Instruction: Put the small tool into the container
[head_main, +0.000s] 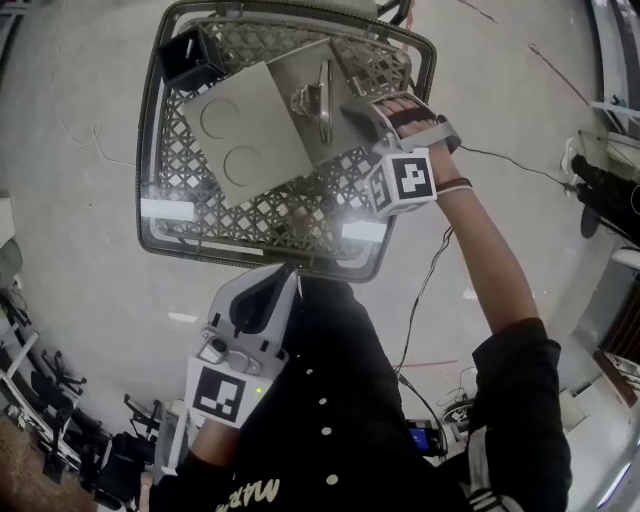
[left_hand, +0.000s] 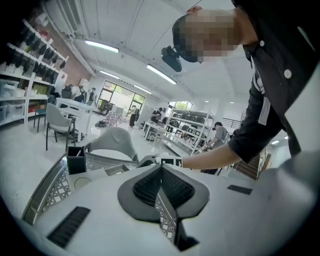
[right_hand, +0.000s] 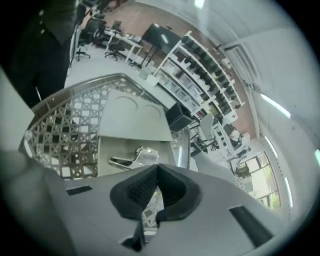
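A shiny chrome tool (head_main: 318, 98) (right_hand: 134, 157) lies on a steel sheet (head_main: 350, 68) inside the metal mesh basket (head_main: 150, 160) (right_hand: 60, 125). My right gripper (head_main: 352, 112) (right_hand: 158, 166) hangs over the basket's right side, its tips just short of the tool. Its jaws are shut with nothing between them. My left gripper (head_main: 290, 272) (left_hand: 161, 167) is held low against the person's body, just outside the basket's near rim. Its pads meet too, and hold nothing.
In the basket lie a grey plate with two round marks (head_main: 245, 130) (right_hand: 132, 117) and a black open box (head_main: 188, 55) (left_hand: 76, 159) in the far left corner. The basket stands on a pale floor. Cables (head_main: 430, 270) trail at the right; shelves and chairs stand around.
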